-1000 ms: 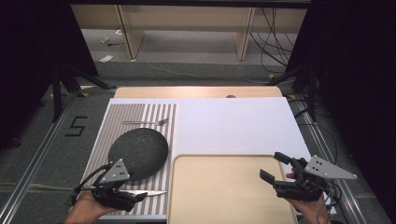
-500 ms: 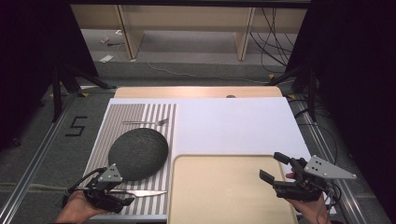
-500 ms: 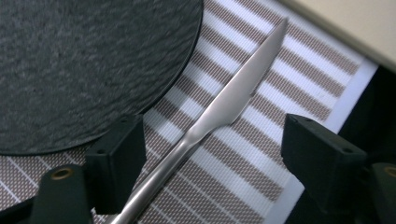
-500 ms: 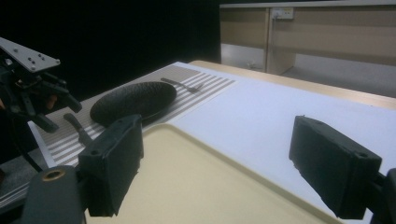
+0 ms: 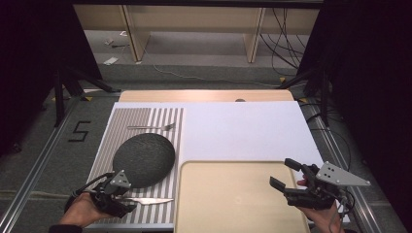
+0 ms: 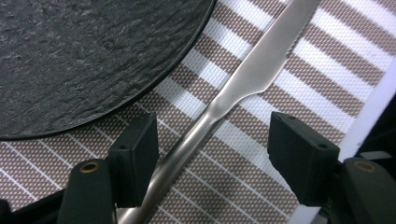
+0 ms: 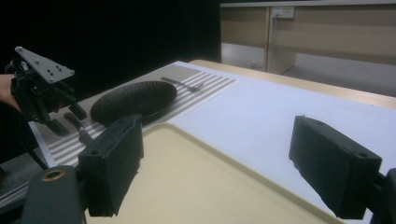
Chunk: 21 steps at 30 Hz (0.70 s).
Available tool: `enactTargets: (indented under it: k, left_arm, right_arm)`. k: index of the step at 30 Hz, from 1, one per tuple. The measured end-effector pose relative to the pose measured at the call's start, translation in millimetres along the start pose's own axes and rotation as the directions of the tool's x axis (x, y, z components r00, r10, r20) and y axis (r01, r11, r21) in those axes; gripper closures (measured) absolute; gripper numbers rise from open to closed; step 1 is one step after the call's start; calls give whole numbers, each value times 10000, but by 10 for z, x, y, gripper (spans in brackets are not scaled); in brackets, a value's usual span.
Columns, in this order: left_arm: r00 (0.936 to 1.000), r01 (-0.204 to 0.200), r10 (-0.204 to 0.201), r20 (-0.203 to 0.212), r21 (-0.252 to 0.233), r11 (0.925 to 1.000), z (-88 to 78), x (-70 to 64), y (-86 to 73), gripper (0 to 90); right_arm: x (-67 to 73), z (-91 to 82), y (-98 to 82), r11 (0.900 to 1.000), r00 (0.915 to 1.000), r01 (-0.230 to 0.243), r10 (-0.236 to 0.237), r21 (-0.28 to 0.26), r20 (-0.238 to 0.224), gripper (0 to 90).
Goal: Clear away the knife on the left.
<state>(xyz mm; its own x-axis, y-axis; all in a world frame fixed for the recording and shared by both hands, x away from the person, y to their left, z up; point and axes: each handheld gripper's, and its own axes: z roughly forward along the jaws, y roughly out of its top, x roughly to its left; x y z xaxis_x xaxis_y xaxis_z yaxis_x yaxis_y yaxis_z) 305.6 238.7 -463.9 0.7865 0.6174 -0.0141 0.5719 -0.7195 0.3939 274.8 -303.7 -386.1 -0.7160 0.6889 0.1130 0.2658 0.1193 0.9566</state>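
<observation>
resting low over the near left corner of the striped placemat (image 5: pixel 145 121), the left gripper (image 6: pixel 212 144) has its jaws spread wide, one on each side of the knife (image 6: pixel 243 79) handle, with neither pad touching the metal. the knife lies flat on the placemat, just beside the near rim of the dark slate plate (image 5: pixel 144 159), blade pointing toward the tray (image 5: pixel 238 199). in the left gripper view the handle runs diagonally between the two black pads and sits closer to the left pad than to the right one. the plate rests on the placemat, and a fork (image 5: pixel 151 127) lies flat on the stripes beyond it, well apart from the knife. the right gripper (image 5: pixel 286 175) hovers above the near right part of the beige tray, jaws wide apart and holding nothing. in the right gripper view the tray surface lies between its pads, with the white mat (image 7: pixel 299 112) beyond and the left gripper (image 7: pixel 70 122) farther off above the placemat edge.
</observation>
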Motion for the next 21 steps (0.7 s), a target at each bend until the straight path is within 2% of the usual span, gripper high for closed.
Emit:
enactTargets:
  k: [3, 8, 13, 14, 16, 17, 18, 19, 20, 21]
  left_arm:
    - [10000, -81, 81, -40, 148, 9999, 22, 17, 5, 367]
    - [9999, 98, -100, 101, 236, 9997, 49, 83, -5, 417]
    - [9995, -325, 325, 15, 870, 9957, 35, 60, 56, 504]
    - [9981, -618, 607, 124, 1193, 9909, 37, 36, 94, 553]
    - [9974, -719, 708, 126, 1315, 9887, 39, 25, 111, 592]
    - [9959, -903, 887, 170, 1614, 9828, 44, 11, 145, 596]
    - [9959, -903, 887, 170, 1614, 9828, 44, 11, 145, 602]
    - [9933, -1158, 1129, 261, 1994, 9731, 53, -4, 191, 614]
    - [9933, -1158, 1129, 261, 1994, 9731, 53, -4, 191, 619]
    - [9923, -1239, 1204, 295, 2133, 9691, 58, -4, 209, 619]
  right_arm:
    - [0, 0, 0, 10000, 10000, 8, -8, 37, -15, 186]
    - [4, 8, -3, 10000, 10000, 24, -23, 20, -63, 186]
    - [6, 12, -3, 10000, 10000, 32, -31, 45, -89, 186]
    - [5, 14, -4, 10000, 10000, 44, -43, 49, -90, 186]
    - [8, 11, -3, 10000, 10000, 50, -49, 68, -82, 186]
    - [10, 10, -3, 10000, 10000, 54, -53, 58, -82, 186]
    - [10, 10, -3, 10000, 10000, 54, -53, 58, -82, 186]
    - [7, 8, -3, 10000, 10000, 55, -55, 68, -75, 186]
    - [7, 8, -3, 10000, 10000, 55, -55, 68, -75, 186]
    - [7, 7, -2, 10000, 10000, 46, -46, 72, -65, 186]
